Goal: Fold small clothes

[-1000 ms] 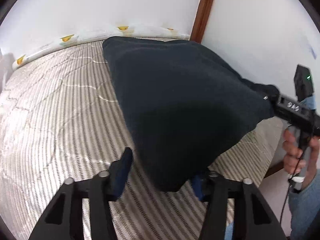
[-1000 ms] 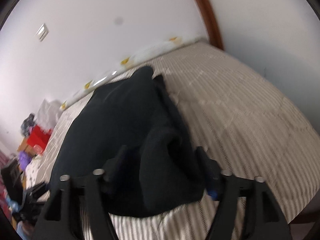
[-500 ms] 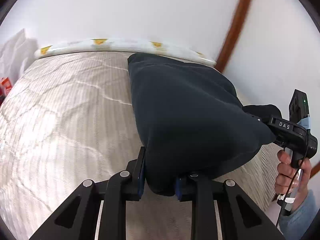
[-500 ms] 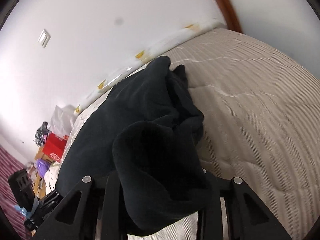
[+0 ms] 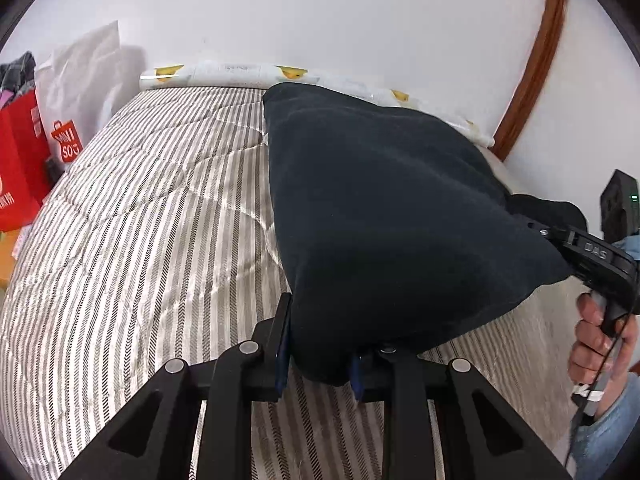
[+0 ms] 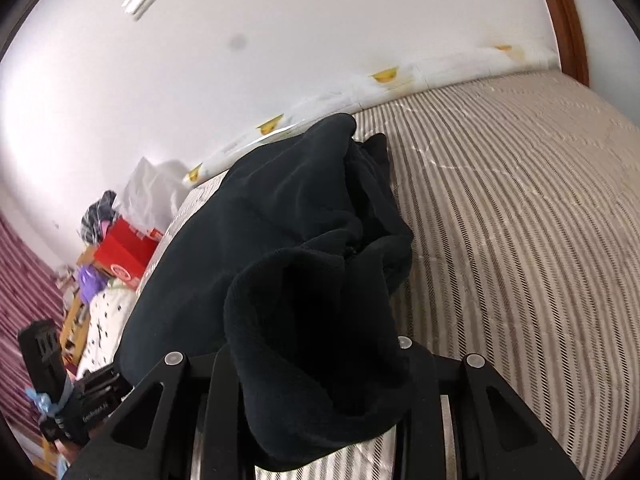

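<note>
A dark garment hangs stretched between the two grippers above a bed with a striped quilted cover. The left gripper is clamped on one corner of the garment: its jaws have just been closing, and the cloth now sits pinched between the blue-edged pads, bulging out below them. The right gripper grips the opposite corner; its jaws have also just been closing, and a thick roll of the dark cloth fills the gap and spills down over the fingers, hiding the pads. In the left wrist view the right gripper shows at the right edge, its tip buried in the cloth, with a hand around its handle and a blue sleeve below. The far edge of the garment lies on the bed, close to a white roll with yellow marks that runs along the wall. The near part is lifted off the cover and sags between the grippers. A red bag and a white bag stand past the left side of the bed. A wooden door frame rises at the far right corner.
</note>
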Motion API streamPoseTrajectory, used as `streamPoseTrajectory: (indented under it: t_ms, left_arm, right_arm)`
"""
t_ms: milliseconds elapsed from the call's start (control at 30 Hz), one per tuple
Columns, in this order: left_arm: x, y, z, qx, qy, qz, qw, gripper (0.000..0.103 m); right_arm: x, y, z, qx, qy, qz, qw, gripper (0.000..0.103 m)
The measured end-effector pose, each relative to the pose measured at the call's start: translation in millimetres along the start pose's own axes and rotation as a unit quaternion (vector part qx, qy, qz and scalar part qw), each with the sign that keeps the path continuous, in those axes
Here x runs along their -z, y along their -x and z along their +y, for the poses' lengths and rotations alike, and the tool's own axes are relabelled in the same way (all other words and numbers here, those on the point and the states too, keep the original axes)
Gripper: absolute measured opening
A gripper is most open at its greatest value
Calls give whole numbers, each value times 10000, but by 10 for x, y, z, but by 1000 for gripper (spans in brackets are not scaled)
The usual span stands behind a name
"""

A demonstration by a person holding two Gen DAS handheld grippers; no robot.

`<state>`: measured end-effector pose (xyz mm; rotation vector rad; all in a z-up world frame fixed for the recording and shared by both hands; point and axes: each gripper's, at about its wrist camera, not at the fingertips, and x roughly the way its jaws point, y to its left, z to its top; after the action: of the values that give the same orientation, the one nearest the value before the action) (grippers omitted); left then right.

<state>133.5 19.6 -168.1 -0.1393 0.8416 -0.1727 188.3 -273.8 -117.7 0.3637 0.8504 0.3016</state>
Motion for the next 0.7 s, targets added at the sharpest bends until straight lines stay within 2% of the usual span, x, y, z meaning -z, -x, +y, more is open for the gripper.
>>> streamPoseTrajectory:
  t_ms: [100, 167, 200, 300, 333, 400, 467, 533, 600, 633, 700]
  left_arm:
    - [48, 0, -93, -99, -118, 0, 9999, 25]
    - [87, 65, -122, -137, -219, 31, 9997, 28]
    - [76, 63, -146, -125, -258, 72, 9996, 31]
    - [108, 160, -121, -57, -286, 183, 9994, 36]
    - [132, 220, -110, -55, -251, 192, 9995, 36]
    - [149, 293, -103, -29, -198, 174, 9996, 36]
    - [121, 403, -111, 70, -111, 58, 9999, 38]
    - [51, 511, -158, 153, -149, -100, 9997, 42]
    - [-27, 565, -196, 148, -198, -265, 9993, 49]
    - [-80, 563, -204, 138, -211, -322, 9992, 50]
    - [-174, 526, -193, 199, -209, -350, 9990, 52]
  right_arm:
    - [129, 101, -144, -50, 71, 2, 10000, 31]
    - [173, 216, -213, 37, 87, -37, 9999, 41]
    - [169, 313, -228, 108, 74, -58, 9999, 43]
    - [118, 599, -121, 480, 405, -291, 9976, 45]
    - [95, 682, -17, 731, 679, -420, 9941, 45]
    - [65, 753, 151, 894, 1039, -604, 9887, 45]
    - [54, 728, 305, 833, 1297, -692, 9856, 44]
    - [100, 558, 391, 762, 1455, -547, 9849, 44]
    - [176, 388, 391, 969, 1493, -417, 9832, 44]
    - [235, 299, 347, 1171, 1492, -368, 9812, 43]
    - [303, 239, 255, 1314, 1451, -304, 9802, 39]
